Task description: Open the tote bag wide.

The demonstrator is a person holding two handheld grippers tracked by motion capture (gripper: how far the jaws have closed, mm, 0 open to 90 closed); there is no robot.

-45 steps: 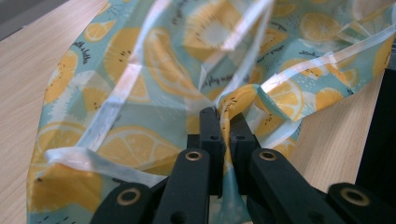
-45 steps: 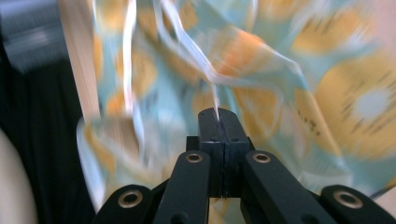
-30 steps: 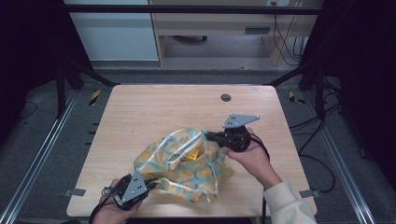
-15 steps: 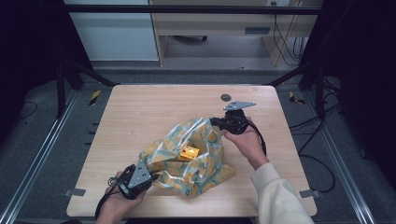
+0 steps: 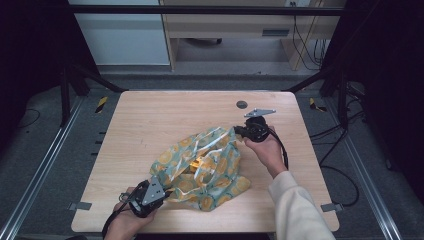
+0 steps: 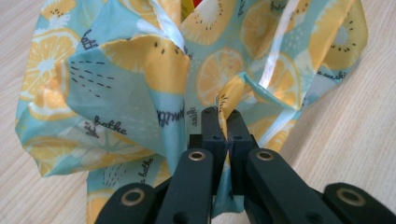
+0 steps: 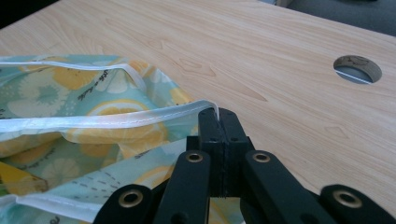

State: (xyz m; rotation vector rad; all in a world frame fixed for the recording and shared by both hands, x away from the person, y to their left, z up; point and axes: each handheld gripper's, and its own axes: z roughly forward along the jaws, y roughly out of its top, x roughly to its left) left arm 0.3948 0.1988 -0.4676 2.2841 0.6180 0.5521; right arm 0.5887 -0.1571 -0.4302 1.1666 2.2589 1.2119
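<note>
Bag (image 5: 205, 167): lying slantwise mid-table, stretching between left gripper (image 5: 162, 189), clamping its near-edge fold, and right gripper (image 5: 236, 131), clamping its far hem.

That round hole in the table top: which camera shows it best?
The right gripper view: the round hole is large there, with something pale inside. The high view shows it small and dark beyond the right gripper. In the left gripper view, the fruit-print bag fills most of the picture.

Middle: crumpled fruit-print plastic bag (image 5: 205, 167) blocks the way.
Far side: bare light wooden table (image 5: 165, 112), free to pass.
Far right: round cable hole (image 5: 242, 104).
</note>
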